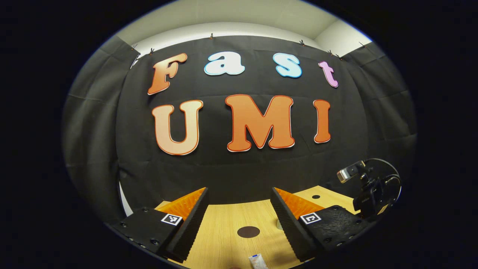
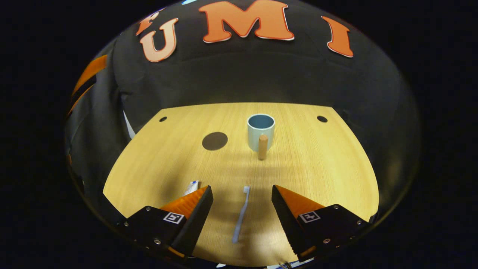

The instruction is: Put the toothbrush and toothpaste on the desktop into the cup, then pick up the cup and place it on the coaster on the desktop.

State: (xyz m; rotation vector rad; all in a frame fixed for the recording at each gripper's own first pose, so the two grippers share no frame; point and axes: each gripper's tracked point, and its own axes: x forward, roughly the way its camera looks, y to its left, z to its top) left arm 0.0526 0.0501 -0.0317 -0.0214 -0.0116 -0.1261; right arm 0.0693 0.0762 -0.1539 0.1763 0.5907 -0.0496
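In the right gripper view a light blue cup [image 2: 260, 129] with a wooden handle [image 2: 263, 147] stands upright at mid-table. A dark round coaster [image 2: 214, 141] lies to its left. A pale blue toothbrush [image 2: 239, 220] lies flat on the wood, between and below the fingers of my open right gripper [image 2: 242, 188], untouched. The toothpaste tube [image 2: 193, 185] peeks out behind the left finger. My left gripper [image 1: 239, 190] is open and empty above the table, with the coaster [image 1: 248, 231] and the toothpaste end [image 1: 257, 260] below it.
The wooden desktop [image 2: 317, 168] has small dark holes near its back corners [image 2: 322, 118] [image 2: 163, 119]. A small camera on a black stand [image 1: 368, 186] sits at the table's right edge in the left gripper view. Black cloth walls close in behind.
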